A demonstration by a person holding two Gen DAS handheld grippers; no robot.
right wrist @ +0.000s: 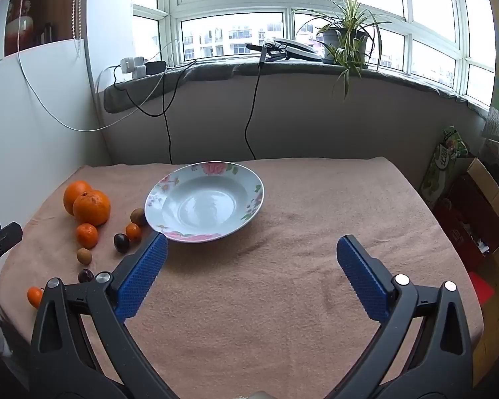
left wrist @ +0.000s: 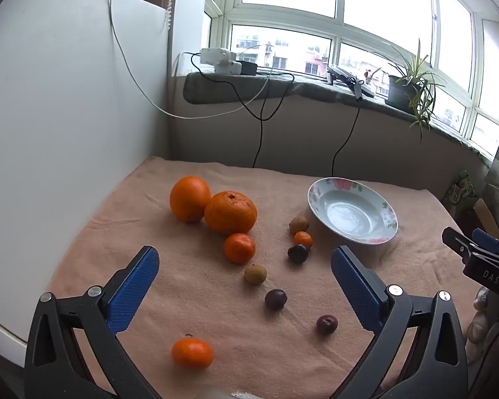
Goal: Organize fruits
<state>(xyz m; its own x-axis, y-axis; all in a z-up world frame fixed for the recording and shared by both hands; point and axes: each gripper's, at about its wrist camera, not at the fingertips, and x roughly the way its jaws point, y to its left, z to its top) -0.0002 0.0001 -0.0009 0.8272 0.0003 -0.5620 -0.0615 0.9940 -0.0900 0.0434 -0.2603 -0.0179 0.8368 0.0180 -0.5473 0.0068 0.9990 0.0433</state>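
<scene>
Fruits lie loose on a pink towel. Two large oranges sit at the back left, touching. A mandarin lies in front of them and another mandarin lies near the front. Small brown fruits, dark plums and a tiny orange are scattered between. An empty floral bowl stands to the right; it also shows in the right wrist view. My left gripper is open above the small fruits. My right gripper is open above bare towel, in front of the bowl.
A white panel borders the table on the left. A windowsill behind holds chargers, cables and a potted plant. Boxes and a bag stand off the table's right edge. Bare towel lies right of the bowl.
</scene>
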